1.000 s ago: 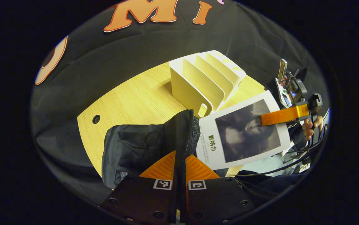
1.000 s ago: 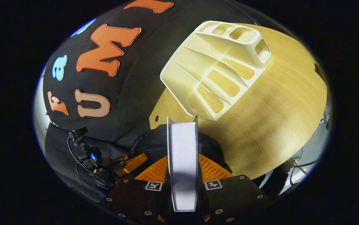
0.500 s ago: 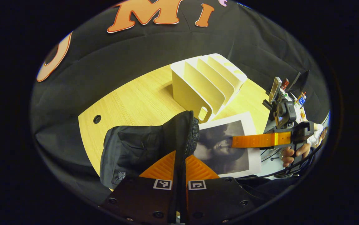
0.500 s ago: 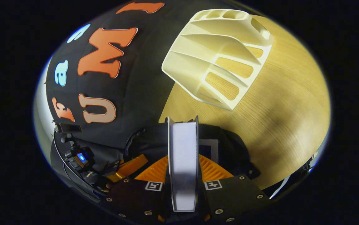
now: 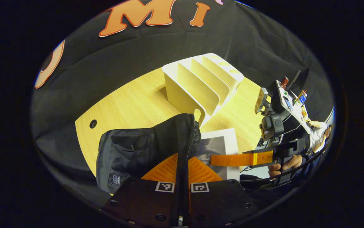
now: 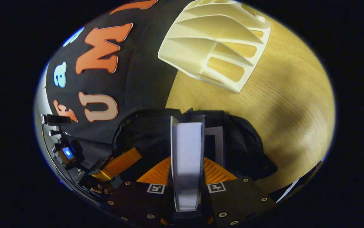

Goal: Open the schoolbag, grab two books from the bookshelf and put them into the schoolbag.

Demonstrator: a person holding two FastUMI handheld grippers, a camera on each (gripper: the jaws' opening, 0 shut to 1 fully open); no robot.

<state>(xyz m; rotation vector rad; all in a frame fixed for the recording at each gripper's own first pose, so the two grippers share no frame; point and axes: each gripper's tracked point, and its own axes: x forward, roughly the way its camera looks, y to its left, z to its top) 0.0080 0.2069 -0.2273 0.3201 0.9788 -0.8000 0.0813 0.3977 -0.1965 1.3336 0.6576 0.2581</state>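
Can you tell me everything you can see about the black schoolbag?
The schoolbag is black, made of soft cloth-like fabric, with a zipper along its open edge and a small label low on its side. It sits on the wooden table near the cream bookshelf. The left hand-held gripper pinches its zipper edge, holding the mouth open. The right hand-held gripper is putting a book into the opening, where another white-edged book already shows inside.

Schoolbag (image 5: 137, 148): black fabric, small white label patch. Book (image 5: 220, 145): white cover bearing a dark grey monochrome picture; page edges white. Bookshelf (image 5: 201, 82): cream, plain. Worktop (image 5: 131, 104): light wood grain, one dark round hole.
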